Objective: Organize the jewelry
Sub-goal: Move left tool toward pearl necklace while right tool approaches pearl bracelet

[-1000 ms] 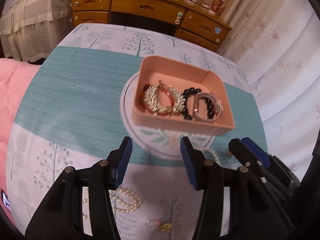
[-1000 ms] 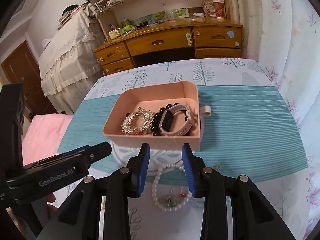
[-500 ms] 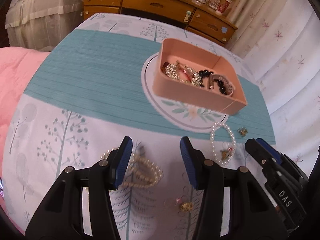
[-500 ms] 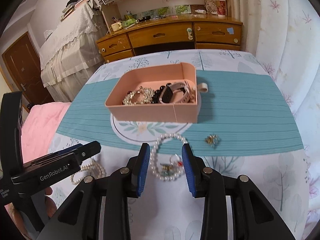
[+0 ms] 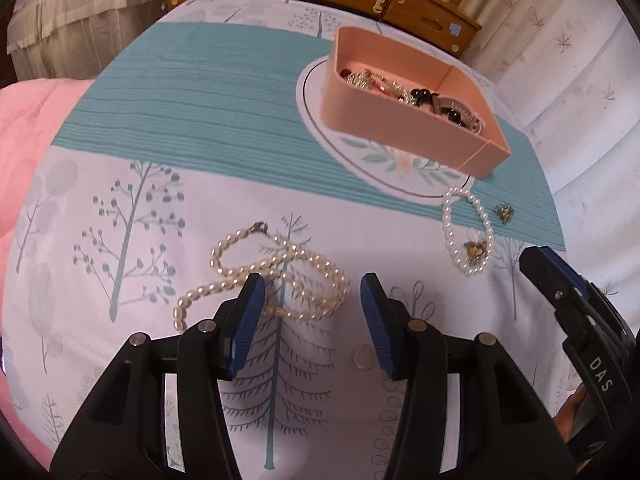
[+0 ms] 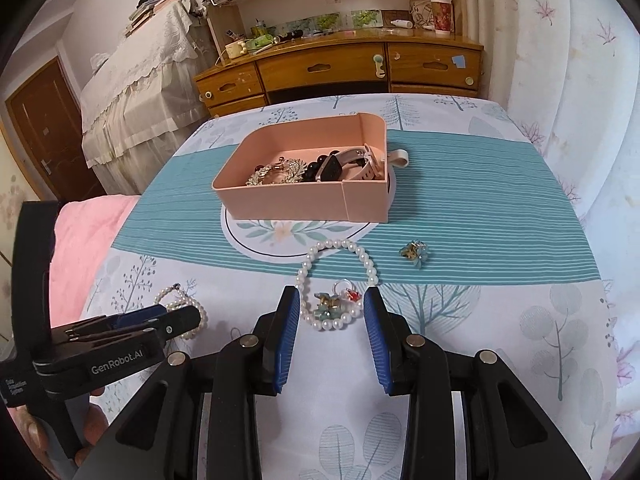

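Pink box (image 6: pixel 304 196) on the tabletop (image 6: pixel 500 320), already holding a silver bracelet (image 6: pixel 276 171), dark beads and a watch (image 6: pixel 344 166). Nearer than the box — a round pearl bracelet (image 6: pixel 338 280) ringing a small charm (image 6: pixel 334 302), with a green earring (image 6: pixel 414 254) to its right and a long pearl necklace (image 5: pixel 260 276) to its left. Right hand-held gripper (image 6: pixel 331 332) released, straddling the bracelet's near edge, gripping nothing. Left hand-held gripper (image 5: pixel 312 320) released too, poised over the necklace — nothing between either and the box.
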